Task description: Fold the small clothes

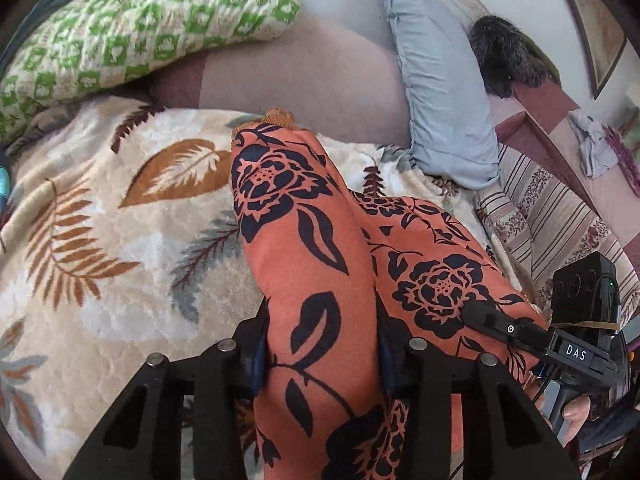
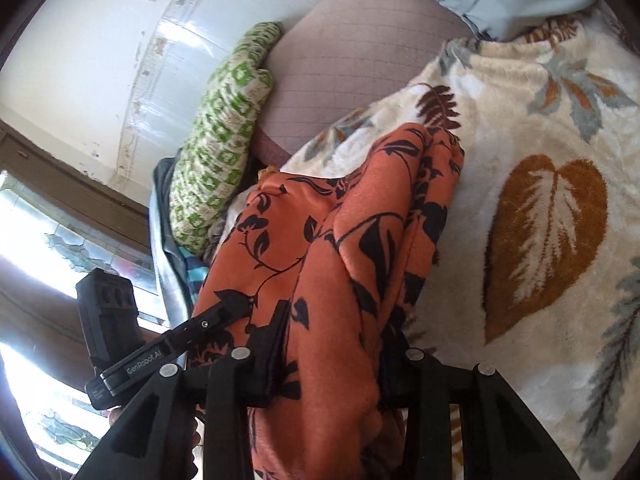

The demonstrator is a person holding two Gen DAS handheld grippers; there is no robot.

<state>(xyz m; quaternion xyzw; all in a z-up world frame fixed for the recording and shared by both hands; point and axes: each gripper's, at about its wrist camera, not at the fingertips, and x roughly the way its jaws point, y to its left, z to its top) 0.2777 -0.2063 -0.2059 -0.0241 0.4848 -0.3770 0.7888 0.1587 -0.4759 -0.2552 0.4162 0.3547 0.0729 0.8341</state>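
1. The left gripper (image 1: 320, 344) was angled downward over the bed, its two black fingers (image 1: 248, 352) standing either side of a bunched fold of the orange floral garment (image 1: 304, 248).
2. Its jaws were partly closed, and both pads pressed against the cloth; the garment was clamped between them.
3. The right gripper (image 2: 328, 360) also pointed downward, rolled to one side so that the bed appeared tilted in its view. A fingertip of the person's hand (image 1: 576, 414) showed on its handle in the left wrist view.
4. Its jaws were likewise partly closed on a thick gather of the same garment (image 2: 360, 240), the cloth filling the gap between the fingers (image 2: 264, 360).
5. The garment hung raised between the two grippers, its far end trailing onto the cream leaf-patterned blanket (image 1: 120, 208).
6. A green-and-white pillow (image 1: 132, 28) and a pale blue pillow (image 1: 436, 92) lay beyond the blanket, well apart from the garment.
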